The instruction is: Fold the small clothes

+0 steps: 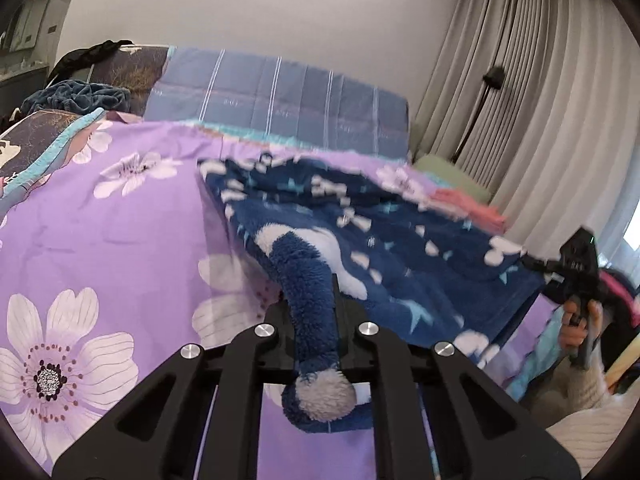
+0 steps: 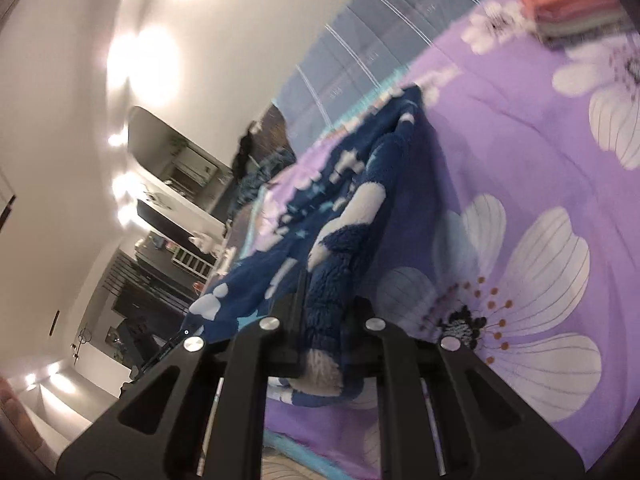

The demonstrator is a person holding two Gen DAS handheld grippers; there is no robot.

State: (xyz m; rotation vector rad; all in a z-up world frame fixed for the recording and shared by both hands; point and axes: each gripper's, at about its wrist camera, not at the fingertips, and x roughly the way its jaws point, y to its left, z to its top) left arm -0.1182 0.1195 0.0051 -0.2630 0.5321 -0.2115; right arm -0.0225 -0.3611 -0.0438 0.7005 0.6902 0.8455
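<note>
Both grippers are clamped on the same blue fleece garment (image 1: 344, 232). Left gripper (image 1: 314, 308) has its jaws pinched on a rolled-up corner of fleece, with a white-tipped tuft bulging out behind the fingers. Right gripper (image 2: 326, 312) does the same on the opposite corner, fleece bunched between its jaws. From the left wrist view the right gripper (image 1: 576, 276) shows at the garment's far right edge, a hand (image 1: 580, 332) wrapped on its handle.

Garment is stretched between the two tools and lifted off the purple floral bedsheet (image 1: 100, 220); the near edge hangs in the air and casts a shadow on the sheet, while the far edge reaches toward the blue striped quilt (image 1: 280, 92). Motion blur on the fabric, so the fold lines are unclear.

Open sheet lies to the left of the garment and in front of it. Far right corner of the bed holds a stack of folded clothes (image 2: 572, 4), near the garment's far end. Dark patterned pillow (image 1: 36, 136) sits at the left edge. Curtains (image 1: 540, 80) hang past the right side.
</note>
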